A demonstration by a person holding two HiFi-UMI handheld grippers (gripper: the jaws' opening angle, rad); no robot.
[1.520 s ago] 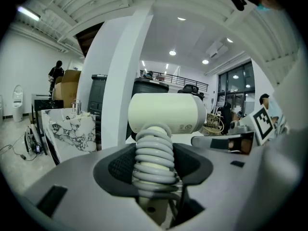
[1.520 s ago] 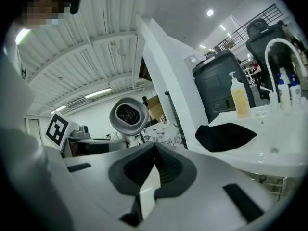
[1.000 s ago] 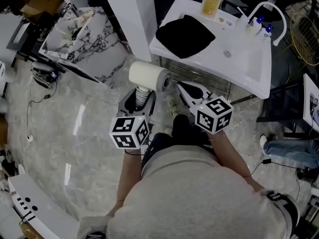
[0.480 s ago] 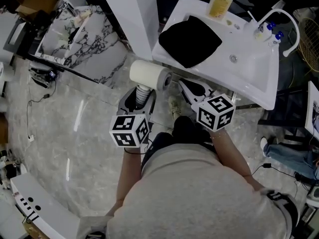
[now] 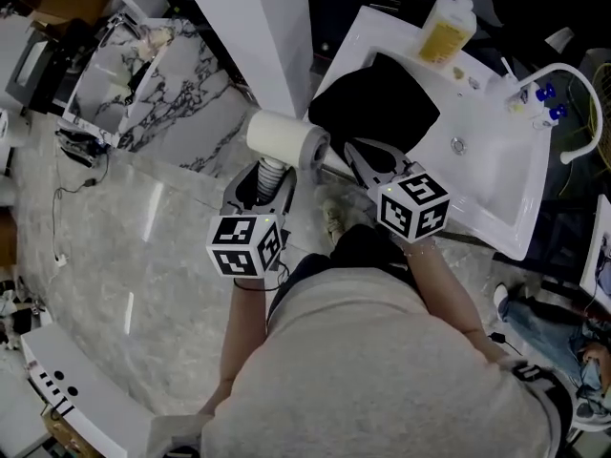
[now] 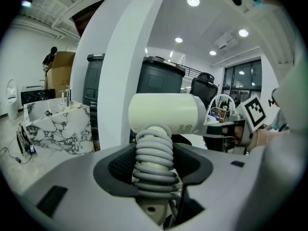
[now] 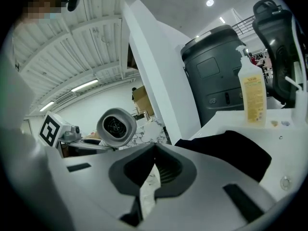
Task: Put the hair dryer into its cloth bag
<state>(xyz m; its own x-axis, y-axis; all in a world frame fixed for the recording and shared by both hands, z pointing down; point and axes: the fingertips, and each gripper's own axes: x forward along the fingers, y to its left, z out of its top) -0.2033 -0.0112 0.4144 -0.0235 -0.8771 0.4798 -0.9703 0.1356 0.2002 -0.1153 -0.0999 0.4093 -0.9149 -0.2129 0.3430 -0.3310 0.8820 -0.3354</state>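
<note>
The cloth bag (image 5: 377,103) lies on the left end of the washbasin (image 5: 487,179), in the upper right of the frame. A bottle (image 5: 447,29) stands behind the bag. The hair dryer (image 5: 286,141) is at centre, just left of the bag and before a pillar (image 5: 258,36). A marble slab (image 5: 167,84) lies at upper left.
</note>
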